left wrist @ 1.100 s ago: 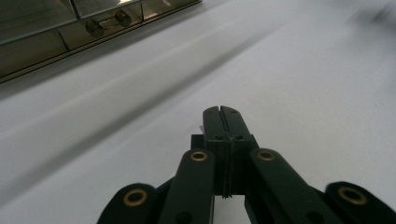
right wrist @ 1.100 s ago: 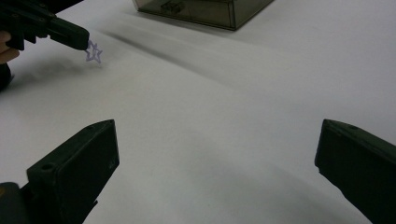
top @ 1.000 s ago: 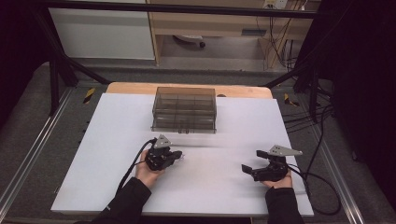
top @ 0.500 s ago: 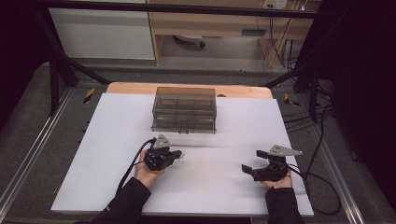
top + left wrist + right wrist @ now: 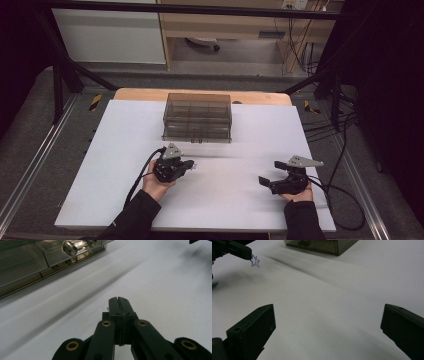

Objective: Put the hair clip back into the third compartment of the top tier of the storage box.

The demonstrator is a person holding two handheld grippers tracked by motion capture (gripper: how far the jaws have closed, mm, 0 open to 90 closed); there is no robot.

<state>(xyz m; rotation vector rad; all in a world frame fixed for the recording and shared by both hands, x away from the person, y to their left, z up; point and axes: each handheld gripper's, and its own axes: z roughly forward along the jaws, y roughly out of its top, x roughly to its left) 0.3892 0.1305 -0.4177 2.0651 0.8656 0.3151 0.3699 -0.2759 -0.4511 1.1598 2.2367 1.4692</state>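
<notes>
Smoked clear plastic makes up the drawer box (image 5: pixel 197 117), which stands at the far middle of the tabletop (image 5: pixel 125 150), its drawers pushed in; whether anything lies inside I cannot tell. On the person's side of the box, a little to its left, the left gripper (image 5: pixel 189 164) has its jaws pressed together on a small pale-violet star (image 5: pixel 255 261), a thin outline shape pinched at the jaw tips, seen clearly in the right gripper view. The right gripper (image 5: pixel 265 180), nearer the person and to the right of the box, stands wide apart and holds nothing. Judging from this, the star is meant for a drawer: keep the pinch firm and level, and let the free gripper pull the handle (image 5: pixel 75 245) first.
</notes>
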